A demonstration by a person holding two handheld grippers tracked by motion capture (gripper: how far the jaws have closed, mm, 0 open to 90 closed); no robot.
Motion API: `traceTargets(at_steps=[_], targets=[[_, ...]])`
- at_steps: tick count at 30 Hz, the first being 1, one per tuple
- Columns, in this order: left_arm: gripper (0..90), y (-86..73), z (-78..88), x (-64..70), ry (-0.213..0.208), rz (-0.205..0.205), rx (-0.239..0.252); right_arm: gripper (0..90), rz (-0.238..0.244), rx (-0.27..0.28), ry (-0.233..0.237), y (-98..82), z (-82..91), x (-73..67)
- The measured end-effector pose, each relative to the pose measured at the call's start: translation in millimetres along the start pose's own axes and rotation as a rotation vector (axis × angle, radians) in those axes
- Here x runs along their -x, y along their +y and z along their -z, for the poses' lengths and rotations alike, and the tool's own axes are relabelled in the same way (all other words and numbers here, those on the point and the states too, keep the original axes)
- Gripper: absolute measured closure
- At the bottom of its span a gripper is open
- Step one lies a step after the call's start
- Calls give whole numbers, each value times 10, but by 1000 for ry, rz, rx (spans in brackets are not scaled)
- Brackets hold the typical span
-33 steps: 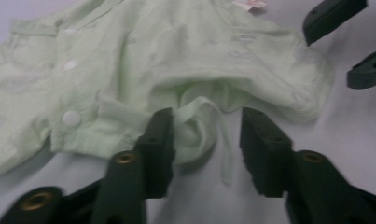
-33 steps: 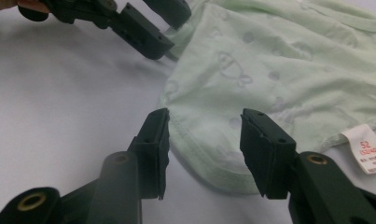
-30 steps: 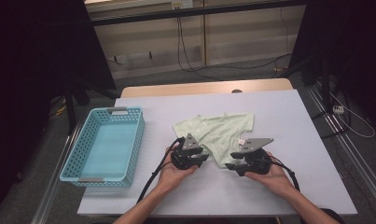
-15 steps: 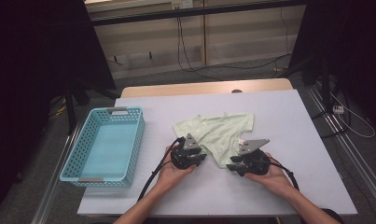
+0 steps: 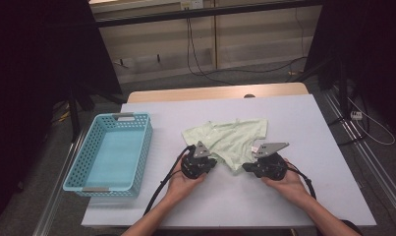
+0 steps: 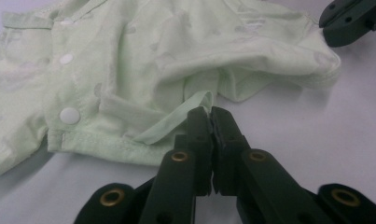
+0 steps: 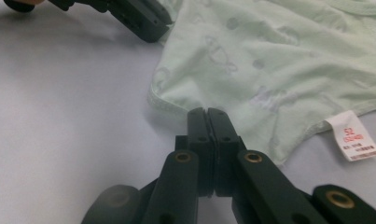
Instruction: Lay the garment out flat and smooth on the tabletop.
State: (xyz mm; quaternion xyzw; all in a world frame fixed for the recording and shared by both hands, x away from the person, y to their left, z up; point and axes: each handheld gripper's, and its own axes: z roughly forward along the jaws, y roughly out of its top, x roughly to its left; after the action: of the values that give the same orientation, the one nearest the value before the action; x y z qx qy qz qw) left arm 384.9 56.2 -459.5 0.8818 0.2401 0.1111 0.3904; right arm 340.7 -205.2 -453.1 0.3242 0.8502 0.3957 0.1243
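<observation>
1. Grippers first: the left gripper [image 6: 209, 114] has just been closing and now pinches a thin folded strip at the near hem of the pale green baby shirt [image 5: 232, 140]; its jaws meet on that fabric.
2. The right gripper [image 7: 207, 114] has likewise just been closing, and its jaws are clenched on the shirt's lower edge, just beside the white care label [image 7: 353, 135].
3. The shirt lies loosely spread and rumpled near the middle of the table [image 5: 303, 118], snap buttons showing along one front edge, with both grippers at its near side and a little apart from each other.
4. Judged from this, both grasps are made but the garment is not yet lifted, smoothed or folded; nearly all of the handling remains.
5. A light blue basket [image 5: 139, 147] stands at the left of the table, well apart from the shirt, and looks a likely place for it.
6. Nothing lies between shirt and basket; only the trailing gripper cables run near the person's hands.
</observation>
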Motion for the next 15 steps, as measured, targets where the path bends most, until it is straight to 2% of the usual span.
traceTargets(at_steps=[6, 9, 11, 15], targets=[[889, 20, 87, -77, 4, 31, 26, 899, -18, 35, -24, 9, 67, 33], [890, 26, 140, -116, 10, 57, 47, 900, -44, 56, -34, 9, 98, 67], [890, 27, 176, -144, 4, 62, 57, 900, -66, 66, -32, 9, 116, 87], [889, 18, 235, -188, 9, 75, 70, 900, -76, 81, -49, 10, 139, 111]])
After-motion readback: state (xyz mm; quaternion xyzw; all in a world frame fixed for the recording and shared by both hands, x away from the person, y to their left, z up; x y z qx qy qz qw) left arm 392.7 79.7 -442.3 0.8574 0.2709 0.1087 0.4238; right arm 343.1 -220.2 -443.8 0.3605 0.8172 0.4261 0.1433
